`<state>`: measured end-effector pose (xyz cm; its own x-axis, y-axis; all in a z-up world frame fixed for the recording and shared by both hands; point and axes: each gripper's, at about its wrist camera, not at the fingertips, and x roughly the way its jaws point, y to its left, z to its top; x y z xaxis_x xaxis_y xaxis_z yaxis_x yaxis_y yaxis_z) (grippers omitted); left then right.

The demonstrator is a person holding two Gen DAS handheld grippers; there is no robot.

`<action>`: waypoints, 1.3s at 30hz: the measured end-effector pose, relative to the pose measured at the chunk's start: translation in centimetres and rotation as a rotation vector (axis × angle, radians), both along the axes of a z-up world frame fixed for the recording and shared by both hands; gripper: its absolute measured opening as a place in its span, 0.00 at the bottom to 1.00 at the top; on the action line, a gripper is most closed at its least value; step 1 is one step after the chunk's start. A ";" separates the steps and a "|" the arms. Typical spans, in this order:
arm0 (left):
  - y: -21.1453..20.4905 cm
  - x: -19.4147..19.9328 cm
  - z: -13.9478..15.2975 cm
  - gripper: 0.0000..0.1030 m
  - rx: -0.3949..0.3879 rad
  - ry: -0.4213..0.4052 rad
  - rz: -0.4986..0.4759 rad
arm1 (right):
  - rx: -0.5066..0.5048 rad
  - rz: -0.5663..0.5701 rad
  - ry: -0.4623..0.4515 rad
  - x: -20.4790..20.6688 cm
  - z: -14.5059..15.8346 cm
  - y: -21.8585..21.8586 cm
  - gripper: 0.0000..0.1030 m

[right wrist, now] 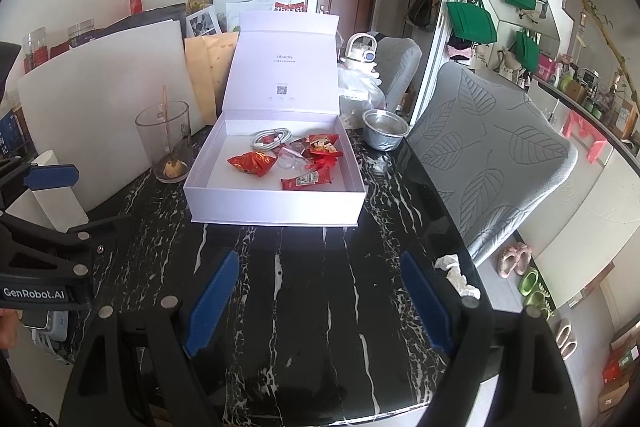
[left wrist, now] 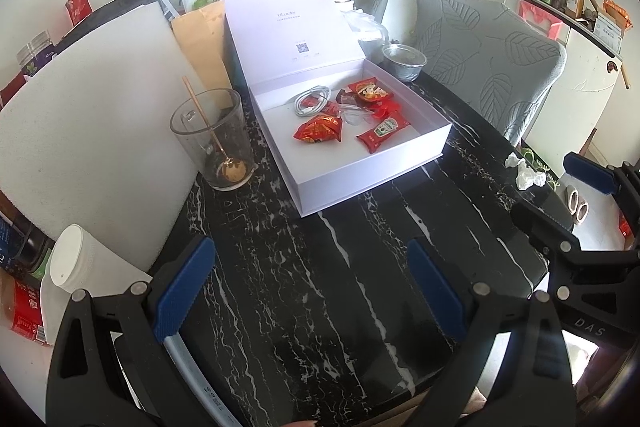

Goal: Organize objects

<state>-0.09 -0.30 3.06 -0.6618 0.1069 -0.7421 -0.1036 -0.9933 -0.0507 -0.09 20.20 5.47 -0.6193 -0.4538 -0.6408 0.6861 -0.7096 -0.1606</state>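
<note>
A white box (right wrist: 276, 205) stands open on the black marbled desk (right wrist: 304, 291), its lid raised at the far side. Inside the box lie red snack packets (right wrist: 252, 163), a red sauce sachet (right wrist: 306, 181) and a coiled white cable (right wrist: 272, 139). Left of the box stands a glass cup (right wrist: 164, 143) with a spoon in it; behind the box's right corner sits a metal bowl (right wrist: 384, 131). Crumpled tissue (right wrist: 456, 275) lies right of the box by the desk edge. The left hand-held gripper (left wrist: 312, 291) and right hand-held gripper (right wrist: 316, 303) hover in front of the box, both spread wide and empty.
</note>
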 end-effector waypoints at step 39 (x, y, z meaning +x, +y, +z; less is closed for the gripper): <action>0.1 -0.7 -0.7 0.94 0.010 -0.038 0.002 | 0.014 -0.008 0.000 -0.4 0.0 0.0 0.81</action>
<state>-0.79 -0.22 2.36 -0.6332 0.1133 -0.7657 -0.0999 -0.9929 -0.0644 -0.44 20.20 5.46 -0.6230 -0.4395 -0.6470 0.6802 -0.7128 -0.1708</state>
